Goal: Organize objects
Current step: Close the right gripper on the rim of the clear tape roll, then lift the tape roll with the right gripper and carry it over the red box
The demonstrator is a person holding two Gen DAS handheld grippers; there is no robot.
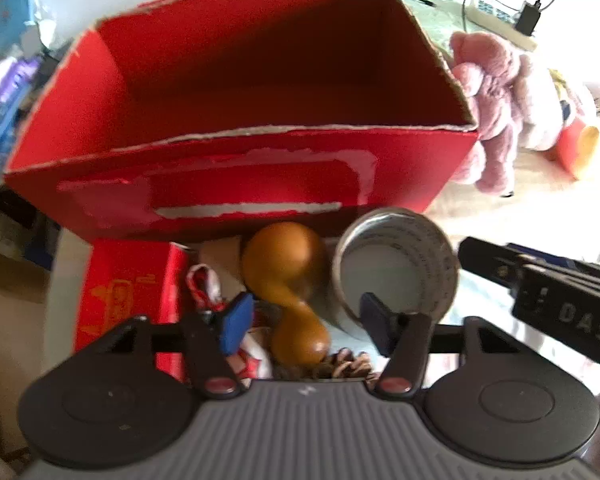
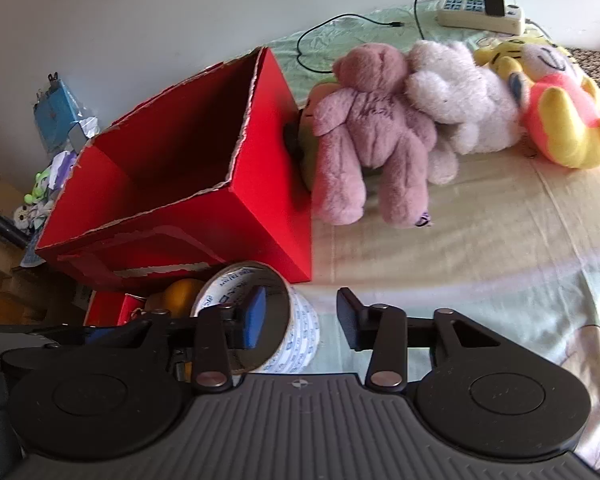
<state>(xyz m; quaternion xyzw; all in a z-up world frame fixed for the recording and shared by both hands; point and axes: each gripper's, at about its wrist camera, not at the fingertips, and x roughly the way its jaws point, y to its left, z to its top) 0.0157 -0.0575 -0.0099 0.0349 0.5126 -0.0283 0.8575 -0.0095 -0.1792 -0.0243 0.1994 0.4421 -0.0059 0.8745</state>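
Note:
A big open red cardboard box (image 1: 260, 92) stands on the bed, also seen in the right wrist view (image 2: 204, 200). In front of it lie an orange gourd-shaped toy (image 1: 288, 276), a roll of printed tape (image 1: 396, 264) and a small red carton (image 1: 128, 292). My left gripper (image 1: 306, 324) is open, its blue pads on either side of the gourd's neck without touching it. My right gripper (image 2: 302, 318) is open too. Its left fingertip (image 2: 254, 318) sits inside the tape roll (image 2: 300, 336), and its right one is outside the roll's wall.
A pink teddy bear (image 2: 364, 132), a white plush (image 2: 460, 96) and a yellow and pink plush (image 2: 560, 120) lie on the bed right of the box. A power strip (image 2: 480, 12) with a cable rests by the wall. Clutter fills the shelf at left (image 2: 56, 112).

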